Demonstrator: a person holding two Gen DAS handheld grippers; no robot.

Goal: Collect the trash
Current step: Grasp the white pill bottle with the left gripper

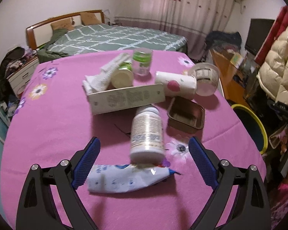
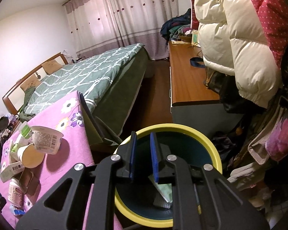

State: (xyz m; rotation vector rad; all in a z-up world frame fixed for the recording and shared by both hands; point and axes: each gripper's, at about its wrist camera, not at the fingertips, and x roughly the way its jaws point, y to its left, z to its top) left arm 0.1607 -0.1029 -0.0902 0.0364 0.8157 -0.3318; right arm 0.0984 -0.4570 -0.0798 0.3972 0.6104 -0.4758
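Left claw (image 1: 144, 151) spread wide over the pink floral surface (image 1: 48, 124), jaws either side of a white bottle (image 1: 146, 132) lying on it, not pressing — a crumpled blue-and-white wrapper (image 1: 124, 180) lies just beneath. Right claw (image 2: 144, 153) hangs above the yellow-rimmed bin (image 2: 211, 143), jaws slightly apart, nothing between them — a green wrapper (image 2: 166, 191) lies inside the bin.

Trash strewn across the pink flowered tabletop (image 1: 48, 126) in front of me — a white pill bottle (image 1: 146, 132) on its side, its base on a crumpled blue-and-white wrapper (image 1: 124, 179), a long printed carton (image 1: 126, 98) beyond, a brown tin tray (image 1: 186, 117) beside it. Off the table's edge stands the yellow-rimmed bin (image 2: 211, 143) — a green-and-grey packet (image 2: 163, 193) already inside.
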